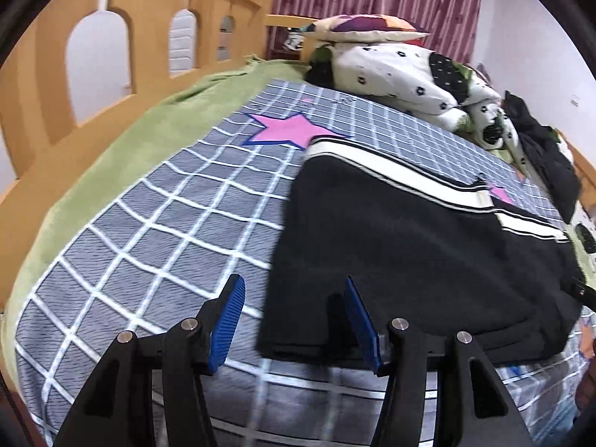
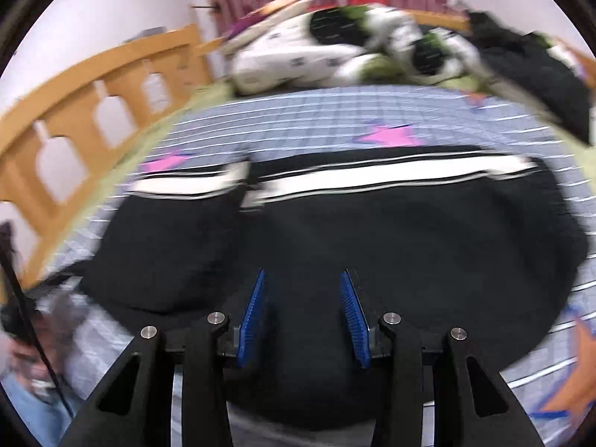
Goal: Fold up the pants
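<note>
Black pants (image 1: 409,246) with a white side stripe lie folded flat on the grey checked bedsheet (image 1: 149,223). My left gripper (image 1: 294,287) is open and empty; it hovers over the pants' near left corner, one finger above the sheet and one above the cloth. In the right wrist view, which is blurred, the same pants (image 2: 372,231) fill the middle. My right gripper (image 2: 301,279) is open and empty just above the near edge of the pants.
A wooden bed rail (image 1: 123,56) runs along the left. A green blanket (image 1: 123,141) edges the sheet. A rumpled white flowered quilt (image 1: 402,70), a pillow (image 1: 368,26) and dark clothes (image 1: 544,156) lie at the far end.
</note>
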Demonstrator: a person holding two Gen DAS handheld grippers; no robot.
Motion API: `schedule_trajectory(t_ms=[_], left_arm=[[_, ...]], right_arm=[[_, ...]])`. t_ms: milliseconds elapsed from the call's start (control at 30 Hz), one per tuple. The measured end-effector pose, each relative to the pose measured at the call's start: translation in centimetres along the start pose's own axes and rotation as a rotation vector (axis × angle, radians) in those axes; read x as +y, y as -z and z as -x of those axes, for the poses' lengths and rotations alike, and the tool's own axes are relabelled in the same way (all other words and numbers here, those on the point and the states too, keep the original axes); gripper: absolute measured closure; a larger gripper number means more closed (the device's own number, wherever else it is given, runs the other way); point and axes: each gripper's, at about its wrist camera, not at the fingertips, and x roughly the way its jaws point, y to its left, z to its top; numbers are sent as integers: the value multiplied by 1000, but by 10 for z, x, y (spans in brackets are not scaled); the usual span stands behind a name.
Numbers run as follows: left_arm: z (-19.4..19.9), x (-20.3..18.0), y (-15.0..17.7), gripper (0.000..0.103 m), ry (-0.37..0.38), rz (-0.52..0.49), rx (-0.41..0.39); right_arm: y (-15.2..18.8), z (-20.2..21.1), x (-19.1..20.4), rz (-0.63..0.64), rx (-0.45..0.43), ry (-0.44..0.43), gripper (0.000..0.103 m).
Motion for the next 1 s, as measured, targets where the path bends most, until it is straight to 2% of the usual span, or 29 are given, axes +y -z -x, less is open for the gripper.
schedule_trajectory(t_ms=[67, 133, 200, 233, 267, 300, 367, 467, 567, 700, 800, 867, 1000], left_arm=[[0, 8, 2, 50, 12, 18, 4], [-1, 17, 3, 50, 20, 40, 12], [0, 25, 4, 50, 29, 58, 12], [2, 29, 5, 50, 35, 67, 10], [5, 33, 7, 50, 37, 71, 6], [6, 37, 7, 50, 38, 76, 0], [10, 44, 8, 50, 49, 93, -10], [6, 54, 9, 50, 120, 139, 17], [-1, 59, 10, 50, 227, 176, 53], [-10, 60, 12, 48, 359, 218, 110], [-17, 54, 14, 48, 381, 226, 133], [-17, 50, 14, 48, 373, 206, 131], [-19, 46, 13, 47, 348, 199, 125]], right_arm=[[3, -9, 24, -6, 19, -64, 60], [6, -18, 40, 5, 25, -78, 61], [11, -28, 52, 13, 40, -80, 73], [13, -36, 55, 18, 59, -73, 92], [13, -43, 57, 21, 92, -59, 92], [15, -41, 58, 18, 86, -54, 93], [13, -23, 53, -9, 24, -127, 94], [15, -12, 45, -53, 20, -196, 94], [32, -38, 54, 21, 111, -102, 93], [39, -41, 59, 37, 77, -61, 86], [28, -31, 59, 39, 44, -66, 82], [13, -29, 60, 52, 12, -56, 72], [-22, -44, 58, 59, -17, -25, 69]])
